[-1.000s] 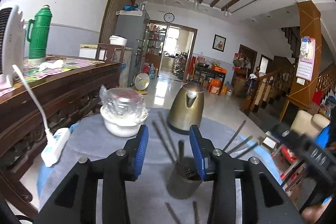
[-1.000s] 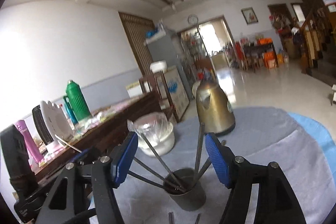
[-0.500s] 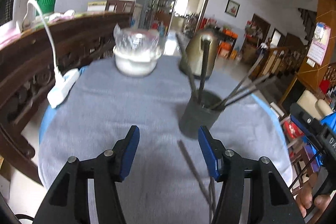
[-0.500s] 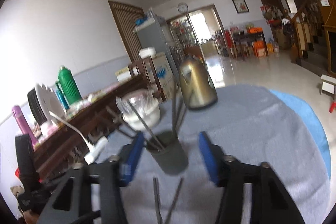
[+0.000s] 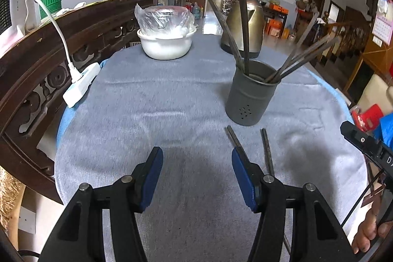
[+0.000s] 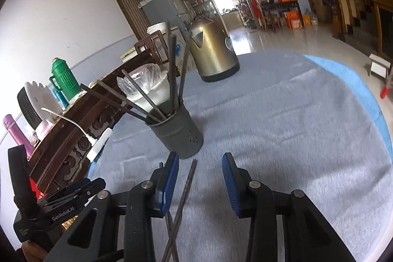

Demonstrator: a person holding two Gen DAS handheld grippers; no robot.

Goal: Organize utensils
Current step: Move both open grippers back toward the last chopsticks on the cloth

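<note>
**Nearly there: two chopsticks left on the cloth, both grippers empty**

So, working from your left: the white power strip [image 5: 82, 85] hangs at the table edge on its cord, clear of your working area, and the white bowl covered in clear plastic film [image 5: 167, 41] sits at the far side of the grey cloth-covered round table [image 5: 147, 114], well apart from anything you need.

Your left gripper [image 5: 196, 173] hovers low over bare cloth with its blue pads spread and nothing between them; its jaws have just been opening. It sits just left of the two loose dark chopsticks [image 5: 266, 151], one of which runs under its right finger, so it looks set to wait or to assist rather than pick.

Further right stands the dark grey perforated metal cylinder holder [image 5: 250, 95], upright, already carrying several dark chopsticks [image 5: 242, 23] that fan out against its rim. The loose pair lies on the cloth just in front of it, crossing near your end. Behind it is the brass-coloured electric kettle [image 5: 248, 26].

Your right gripper [image 6: 200, 178] points at that pair: one stick passes between its pads, closer to the left pad, untouched. Its jaws have just been closing, yet a clear gap remains, so I judge you are lining up a pinch.
</note>
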